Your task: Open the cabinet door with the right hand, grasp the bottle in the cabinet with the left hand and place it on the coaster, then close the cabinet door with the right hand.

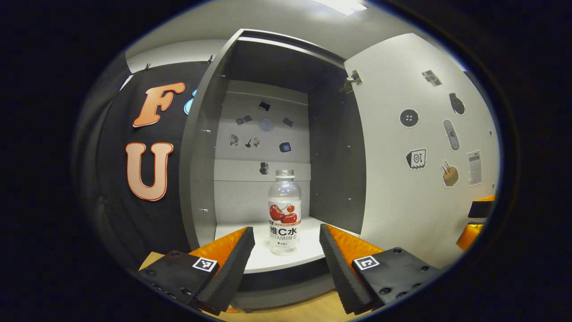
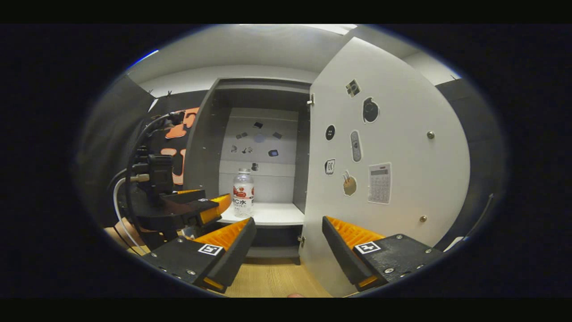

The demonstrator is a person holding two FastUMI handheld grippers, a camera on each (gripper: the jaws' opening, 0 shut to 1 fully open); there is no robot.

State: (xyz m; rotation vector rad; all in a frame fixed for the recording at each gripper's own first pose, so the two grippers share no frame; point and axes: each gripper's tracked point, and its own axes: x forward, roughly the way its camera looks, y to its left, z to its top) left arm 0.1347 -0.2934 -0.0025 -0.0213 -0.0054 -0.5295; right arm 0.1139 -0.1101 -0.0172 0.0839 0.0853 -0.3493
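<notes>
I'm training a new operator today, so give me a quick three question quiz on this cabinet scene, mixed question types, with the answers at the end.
1. True or false: the cabinet door is already swung open.
2. Multiple choice: the bottle is A) lying on its side, B) standing upright on the cabinet shelf, C) held in the left tool.
3. Short answer: is either tool gripping anything?

Key
1. True; the door stands open on the right of the cabinet.
2. B; it stands near the shelf's front edge, ahead of the open left tool.
3. No; the left tool and the right tool are both open and empty.
</notes>
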